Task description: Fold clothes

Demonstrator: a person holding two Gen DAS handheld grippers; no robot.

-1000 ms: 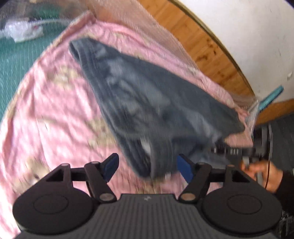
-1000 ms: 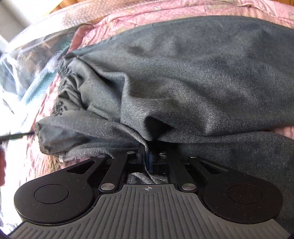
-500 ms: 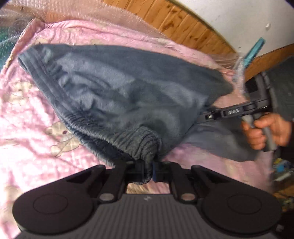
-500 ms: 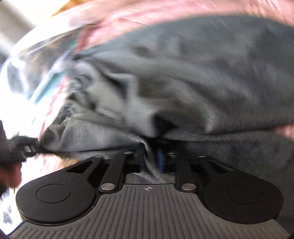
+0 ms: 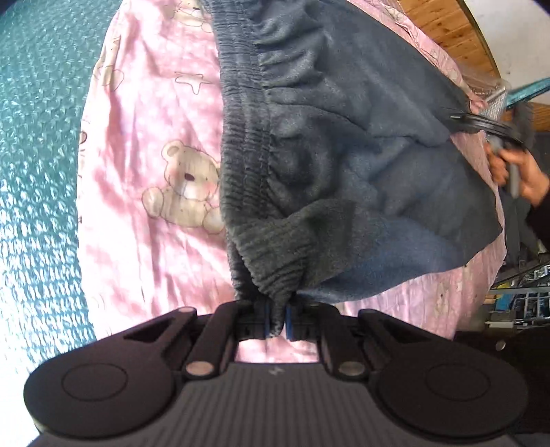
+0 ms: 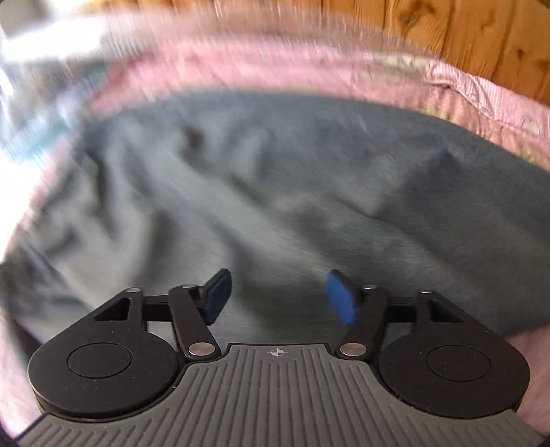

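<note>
Dark grey fleece pants (image 5: 337, 144) lie on a pink bear-print sheet (image 5: 147, 144). My left gripper (image 5: 276, 321) is shut on the bunched elastic waistband (image 5: 271, 251) at its near corner. My right gripper (image 6: 278, 295) is open and empty, its blue pads (image 6: 340, 299) just above the grey fabric (image 6: 275, 178); this view is motion-blurred. In the left wrist view the right gripper (image 5: 481, 123) shows at the pants' far right edge, held by a hand (image 5: 519, 172).
Teal bubble wrap (image 5: 37, 154) covers the surface left of the sheet. A wooden wall panel (image 6: 464, 31) runs behind the bed. Clutter and a metal frame (image 5: 522, 292) stand at the right past the sheet's edge.
My left gripper closed on the waistband and pulled it toward me. My right gripper let go of the fabric, opened and drew back.
</note>
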